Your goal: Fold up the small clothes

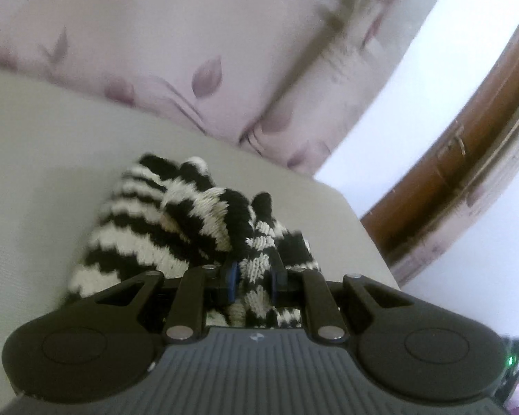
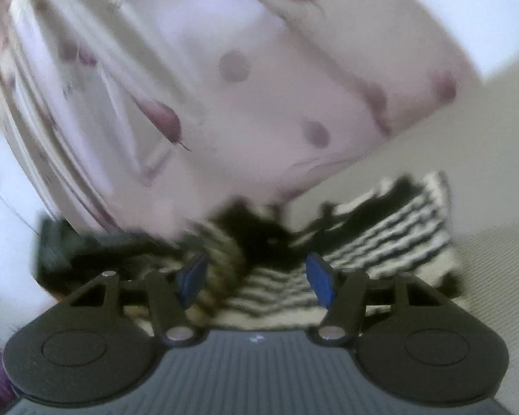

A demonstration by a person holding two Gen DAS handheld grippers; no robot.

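Note:
A black-and-white striped knit garment (image 1: 162,228) lies bunched on a pale cushioned surface (image 1: 34,190). My left gripper (image 1: 254,276) is shut on a fold of this knit, which passes between its blue pads and hangs below them. In the blurred right wrist view the same striped garment (image 2: 391,221) spreads flat to the right and beneath my right gripper (image 2: 256,276). That gripper's blue pads stand wide apart and press on nothing; the knit lies under them.
A pink pillow with purple leaf print (image 1: 176,52) lies behind the garment and fills the upper part of the right wrist view (image 2: 225,79). A brown wooden frame (image 1: 460,159) curves at the right. The cushion's edge (image 1: 360,221) drops off close by.

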